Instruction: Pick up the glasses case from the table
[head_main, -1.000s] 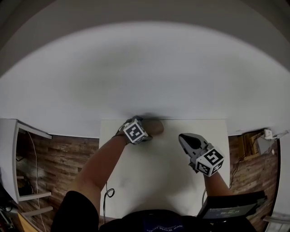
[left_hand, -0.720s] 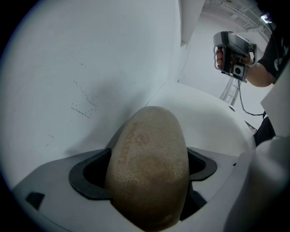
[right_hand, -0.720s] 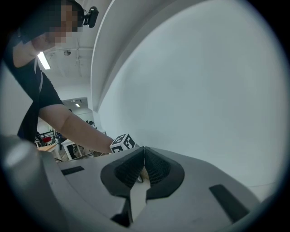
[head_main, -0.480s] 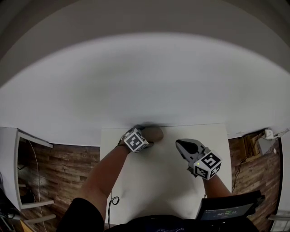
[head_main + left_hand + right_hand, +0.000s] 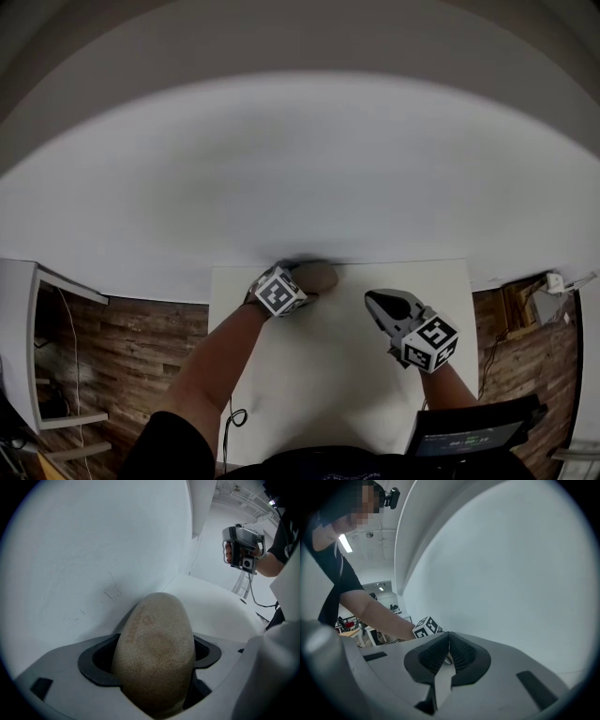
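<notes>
The glasses case (image 5: pixel 319 276) is a tan, speckled, rounded shell lying at the far edge of the white table (image 5: pixel 328 375), against the wall. In the left gripper view the glasses case (image 5: pixel 154 653) fills the space between the two dark pads (image 5: pixel 96 660). My left gripper (image 5: pixel 305 283) points steeply down over it and its jaws are closing around it, with thin dark gaps still showing on both sides. My right gripper (image 5: pixel 380 302) hovers to the right of the case, apart from it. Seen in its own view, the right gripper (image 5: pixel 449 652) is shut with nothing in it.
A white wall (image 5: pixel 300 169) rises directly behind the table's far edge. A dark laptop-like device (image 5: pixel 469 436) sits at the near right corner. A white shelf unit (image 5: pixel 19 328) stands on the wooden floor at the left, and a black cable (image 5: pixel 228 405) hangs off the table's left side.
The left gripper has settled slightly further onto the case at the table's far edge. The right gripper has stayed where it was. The head view has shifted a little.
</notes>
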Demonstrator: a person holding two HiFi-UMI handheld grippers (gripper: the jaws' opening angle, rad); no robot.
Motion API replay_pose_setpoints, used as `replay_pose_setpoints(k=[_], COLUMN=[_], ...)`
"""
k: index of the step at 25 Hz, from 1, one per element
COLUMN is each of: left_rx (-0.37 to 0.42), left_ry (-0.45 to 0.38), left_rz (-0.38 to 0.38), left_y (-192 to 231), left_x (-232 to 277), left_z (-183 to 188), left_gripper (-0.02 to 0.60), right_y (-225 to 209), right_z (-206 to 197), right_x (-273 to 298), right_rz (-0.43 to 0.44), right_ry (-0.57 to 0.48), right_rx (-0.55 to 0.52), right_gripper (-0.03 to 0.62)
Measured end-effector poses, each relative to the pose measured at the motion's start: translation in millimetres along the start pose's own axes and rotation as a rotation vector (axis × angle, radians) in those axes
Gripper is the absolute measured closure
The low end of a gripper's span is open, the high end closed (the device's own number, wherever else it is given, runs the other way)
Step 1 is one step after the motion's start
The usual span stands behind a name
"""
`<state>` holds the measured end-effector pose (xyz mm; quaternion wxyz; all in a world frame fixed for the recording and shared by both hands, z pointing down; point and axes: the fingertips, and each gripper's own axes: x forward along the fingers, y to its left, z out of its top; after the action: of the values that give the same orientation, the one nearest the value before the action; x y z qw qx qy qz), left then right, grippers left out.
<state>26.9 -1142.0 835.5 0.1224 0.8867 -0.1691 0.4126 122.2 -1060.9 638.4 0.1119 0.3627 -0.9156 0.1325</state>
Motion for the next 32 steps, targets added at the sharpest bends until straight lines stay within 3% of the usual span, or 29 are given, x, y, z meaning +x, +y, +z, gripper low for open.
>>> replay_pose_setpoints(k=[9,15,24,32], left_rx=[-0.025,-0.051,-0.102,-0.092], left_ry=[-0.080,-0.177,-0.341,-0.423], left_rz=[-0.018,-0.028,-0.033,-0.049], left_y=[-10,-41,-76,-114], left_x=[-25,-87,-180,-275], left_z=[13,11,35,10], left_gripper=[0.158,0.158,0.158,0.160], right_y=[6,50,73,129], right_z=[6,22,46,71], right_x=[3,-3,-9,-15], right_rz=[-0.001,-0.003,-0.013,-0.045], right_ry=[0.002,0.001,-0.009,-0.033], right_rx=[0.012,0.000,-0.012,-0.031], right_gripper=[0.592,0.592,0.592,0.592])
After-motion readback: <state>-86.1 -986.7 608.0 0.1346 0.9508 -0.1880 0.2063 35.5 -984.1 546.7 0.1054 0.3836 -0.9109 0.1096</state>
